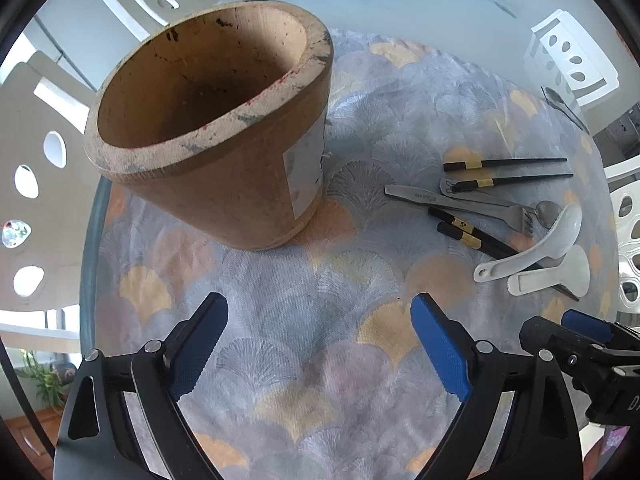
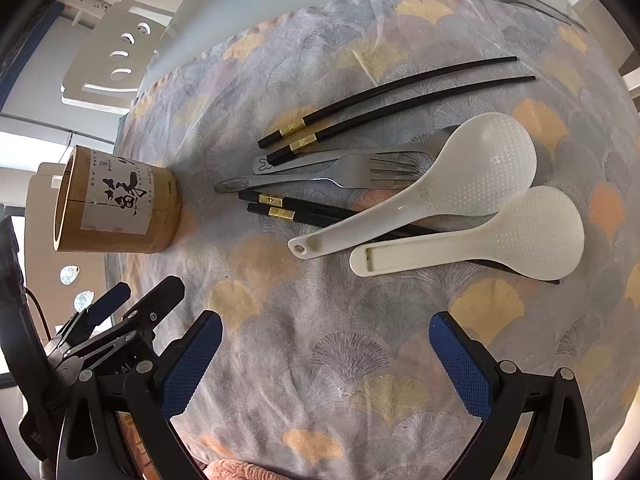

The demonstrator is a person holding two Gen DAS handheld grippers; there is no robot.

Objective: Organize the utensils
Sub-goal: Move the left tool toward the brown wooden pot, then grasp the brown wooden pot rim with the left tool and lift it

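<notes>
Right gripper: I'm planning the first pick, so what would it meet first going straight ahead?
Probably the nearer white rice paddle; the open right gripper faces it across bare cloth, though depth is unclear.

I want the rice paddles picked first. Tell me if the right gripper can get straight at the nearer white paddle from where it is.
Probably yes. The right gripper is open and empty, and only bare cloth lies between it and the nearer white paddle, which rests on top of the black chopsticks, nothing covering it.

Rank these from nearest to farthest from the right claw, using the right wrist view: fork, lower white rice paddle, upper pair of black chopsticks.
1. Lower white rice paddle, right of centre, nearest the right claw.
2. Fork, mid-cloth, beyond the paddles.
3. Upper pair of black chopsticks, farthest back.
</notes>
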